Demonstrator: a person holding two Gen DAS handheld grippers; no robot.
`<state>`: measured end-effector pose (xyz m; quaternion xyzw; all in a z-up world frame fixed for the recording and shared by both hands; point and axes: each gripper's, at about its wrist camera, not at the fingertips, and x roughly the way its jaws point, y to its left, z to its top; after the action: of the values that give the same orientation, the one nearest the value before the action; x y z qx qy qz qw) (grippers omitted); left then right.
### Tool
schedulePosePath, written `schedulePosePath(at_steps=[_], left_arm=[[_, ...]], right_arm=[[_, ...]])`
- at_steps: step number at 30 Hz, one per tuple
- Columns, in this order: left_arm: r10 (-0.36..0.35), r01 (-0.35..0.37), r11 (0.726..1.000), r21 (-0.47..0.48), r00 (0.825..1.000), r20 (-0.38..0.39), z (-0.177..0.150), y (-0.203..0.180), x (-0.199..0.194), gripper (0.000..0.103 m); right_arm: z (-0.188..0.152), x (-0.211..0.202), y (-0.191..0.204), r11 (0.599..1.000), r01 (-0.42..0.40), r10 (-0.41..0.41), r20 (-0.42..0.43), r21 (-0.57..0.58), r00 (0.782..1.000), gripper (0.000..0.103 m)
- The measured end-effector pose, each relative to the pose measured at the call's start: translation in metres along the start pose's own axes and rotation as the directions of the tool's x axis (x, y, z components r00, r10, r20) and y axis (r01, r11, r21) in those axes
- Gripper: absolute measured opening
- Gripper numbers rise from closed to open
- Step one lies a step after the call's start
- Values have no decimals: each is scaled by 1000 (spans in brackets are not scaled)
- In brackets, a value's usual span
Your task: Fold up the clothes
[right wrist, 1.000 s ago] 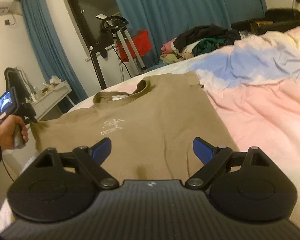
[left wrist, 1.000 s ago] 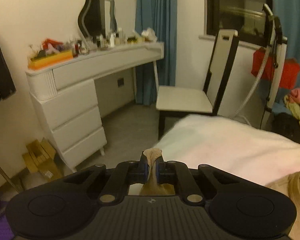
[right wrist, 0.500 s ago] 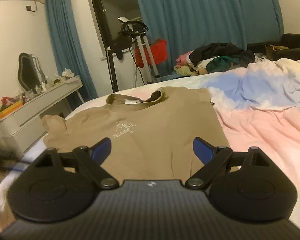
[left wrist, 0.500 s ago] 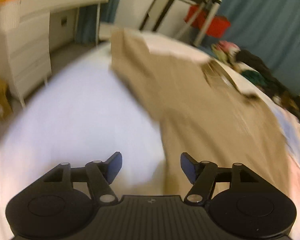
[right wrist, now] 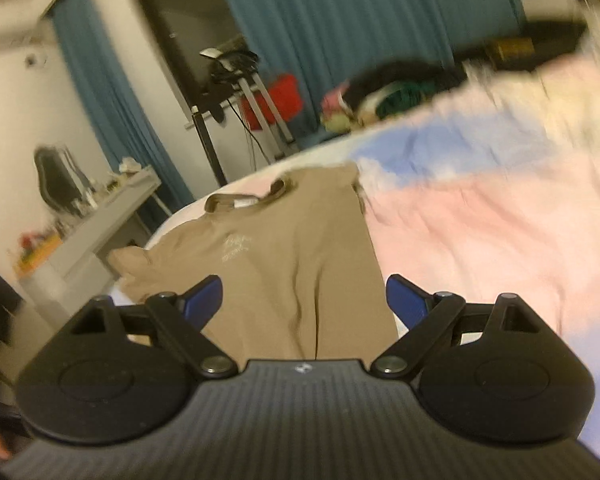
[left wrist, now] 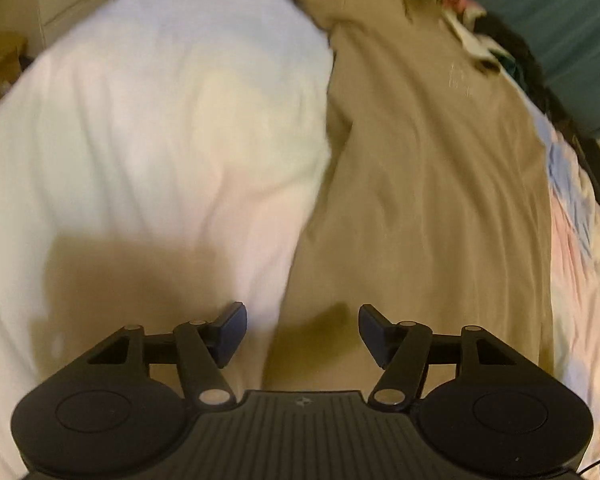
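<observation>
We see warm, yellowish indoor light. Both fisheye views bend strongly and darken at the corners. Motion blur smears the bedding [left wrist: 148, 128] and the curtains [right wrist: 340, 40]. A soft shadow [left wrist: 140, 276] falls ahead of the left gripper [left wrist: 302, 330].

Shirt [right wrist: 296, 264]: tan, with a small pale print on the chest. Duvet [right wrist: 500, 220]: pastel patches of pink, blue and cream, white toward the near edge. Curtains [right wrist: 340, 40]: teal. Bag [right wrist: 278, 98]: red. Dresser [right wrist: 100, 232]: white. Both grippers [left wrist: 302, 326] [right wrist: 304, 300]: black bodies, blue pads.
</observation>
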<state>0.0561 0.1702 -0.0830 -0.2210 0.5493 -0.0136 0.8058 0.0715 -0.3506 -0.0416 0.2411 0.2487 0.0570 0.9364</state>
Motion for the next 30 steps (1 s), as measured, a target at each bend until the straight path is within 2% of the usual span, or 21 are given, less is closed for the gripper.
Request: schedulePosePath(at_steps=[3,5,7,9,11,12,13,14,15,16,17,19,20,21,24,30], left_arm=[[-10,10,999,-37,1000,-5,0,10,-1,64],[-24,23,999,-45,1000,-16,2,12,2,64],[-21,21,1000,-16,1000,-18,3,8,3,64],[-27,27,999,19,999,-22,0,1,2,63],[-37,37,999,33,999,-22,-1,1,-1,55],[-38,39,999,28,999,-20,-2,3,-4,46],[-38,38,999,17,999,-17,-2,5,-6,37],[-37,38,999,3,999,-17,-2,9,-8,34],[-36,36,999,-13,999,-21,-1,12,-9,29],[-35,35,999,-30,999,-25,-1,16,-11,19],[-35,34,999,-41,999,-26,-1,17,-11,14],[-64,63,997,-52,998,-9,-4,22,-20,3],[-87,87,995,-55,996,2,-5,26,-25,3],[-114,114,992,-57,993,12,-3,29,-32,2],[-169,170,985,-33,985,42,0,24,-48,0],[-262,266,963,-29,959,112,6,41,-94,0]], right_arm=[[-15,5,-35,987,22,10,-194,161,981,91],[-28,13,-56,962,56,37,-333,266,942,90],[-36,21,-63,956,115,2,-396,271,918,90],[-41,29,-65,956,163,-39,-446,243,894,74],[-45,39,-65,951,197,-60,-481,238,875,68],[-47,43,-63,954,192,-54,-499,229,865,63],[-50,47,-60,957,187,-48,-517,220,855,63],[-52,51,-57,961,182,-44,-534,209,845,63],[-54,54,-52,968,183,-62,-544,170,837,63],[-57,56,-48,971,195,-88,-552,139,829,63],[-60,57,-44,973,206,-113,-558,107,822,57],[-63,54,-37,972,229,-160,-560,56,813,31],[-62,51,-35,974,219,-153,-563,52,812,10],[-60,47,-33,977,209,-145,-566,49,812,9],[-47,33,-29,987,145,-86,-546,67,834,7],[-9,-5,-10,1000,27,-16,-508,14,861,6]])
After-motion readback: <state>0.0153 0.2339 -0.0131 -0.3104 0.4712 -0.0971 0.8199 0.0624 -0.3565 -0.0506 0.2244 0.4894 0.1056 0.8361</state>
